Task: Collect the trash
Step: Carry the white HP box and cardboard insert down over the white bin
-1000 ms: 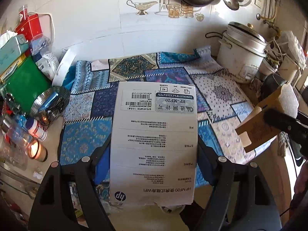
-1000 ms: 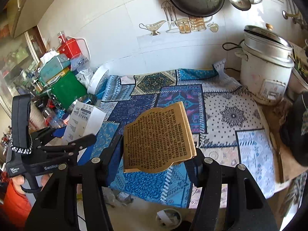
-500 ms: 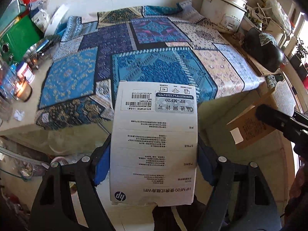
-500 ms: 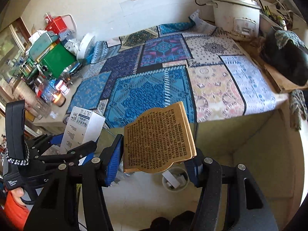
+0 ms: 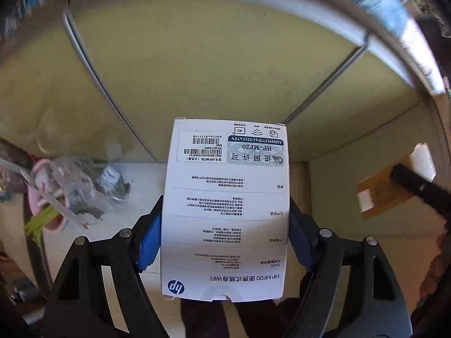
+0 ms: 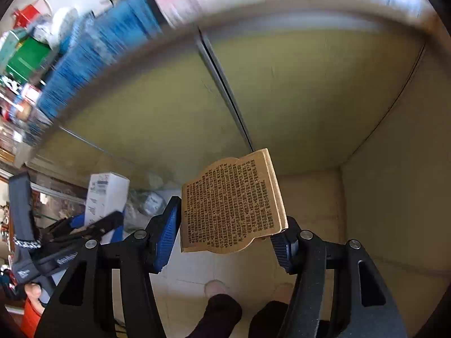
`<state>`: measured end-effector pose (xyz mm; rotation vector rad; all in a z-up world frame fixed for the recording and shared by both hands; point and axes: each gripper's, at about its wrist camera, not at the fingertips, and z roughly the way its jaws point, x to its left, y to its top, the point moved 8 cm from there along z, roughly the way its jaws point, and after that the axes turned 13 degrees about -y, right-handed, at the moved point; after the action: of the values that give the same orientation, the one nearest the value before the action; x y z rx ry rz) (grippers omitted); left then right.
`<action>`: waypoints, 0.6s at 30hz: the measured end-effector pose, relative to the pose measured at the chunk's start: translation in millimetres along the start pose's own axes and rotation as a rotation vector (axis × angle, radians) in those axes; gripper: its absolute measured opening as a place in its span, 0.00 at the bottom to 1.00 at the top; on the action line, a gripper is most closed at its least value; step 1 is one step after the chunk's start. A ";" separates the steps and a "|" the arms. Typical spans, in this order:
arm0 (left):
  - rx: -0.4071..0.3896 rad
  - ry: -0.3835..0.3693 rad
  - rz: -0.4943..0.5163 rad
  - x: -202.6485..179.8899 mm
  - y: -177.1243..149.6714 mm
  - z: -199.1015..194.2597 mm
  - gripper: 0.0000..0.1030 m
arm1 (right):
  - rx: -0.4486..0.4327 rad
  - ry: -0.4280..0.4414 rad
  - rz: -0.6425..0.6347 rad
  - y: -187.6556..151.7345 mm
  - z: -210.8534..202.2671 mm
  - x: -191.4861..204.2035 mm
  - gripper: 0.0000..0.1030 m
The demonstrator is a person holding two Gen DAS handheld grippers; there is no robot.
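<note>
A white HP box [image 5: 225, 169] with printed labels stands upright between the blue pads of my left gripper [image 5: 225, 214], which is shut on it. A flat brown cardboard package [image 6: 231, 197] with dense dark print sits tilted in my right gripper [image 6: 228, 219], which is shut on it. Both grippers point steeply down at the floor in front of a pale green panel. The right wrist view shows the left gripper [image 6: 93, 222] with the white box [image 6: 104, 194] at lower left. At the right edge of the left wrist view is the brown package [image 5: 383, 191].
Crumpled plastic wrappers [image 5: 84, 188] and a pink item lie on the pale tiled floor at left. Thin metal legs [image 5: 93, 79] run down the green panel [image 6: 310, 98]. The patterned blue tablecloth edge [image 6: 98, 56] is blurred above. A person's dark-socked feet [image 6: 220, 309] are below.
Both grippers have dropped from above the patterned table to below its edge and tipped down toward the floor. Each still holds its box.
</note>
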<state>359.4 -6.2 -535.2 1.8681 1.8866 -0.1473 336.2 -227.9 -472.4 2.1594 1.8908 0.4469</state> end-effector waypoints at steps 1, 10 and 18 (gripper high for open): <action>0.004 -0.009 -0.022 7.9 -4.5 15.9 0.74 | 0.022 -0.006 -0.008 -8.0 25.6 -2.0 0.55; 0.001 -0.027 -0.084 81.9 -36.7 158.7 0.74 | 0.143 0.038 -0.006 -77.6 227.9 7.3 0.55; 0.038 -0.025 -0.121 132.4 -66.5 252.3 0.74 | 0.275 0.100 -0.067 -145.4 351.2 40.1 0.55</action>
<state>365.7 9.7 -827.3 1.7682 1.9937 -0.2470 340.2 -160.2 -848.6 2.2695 2.1854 0.3018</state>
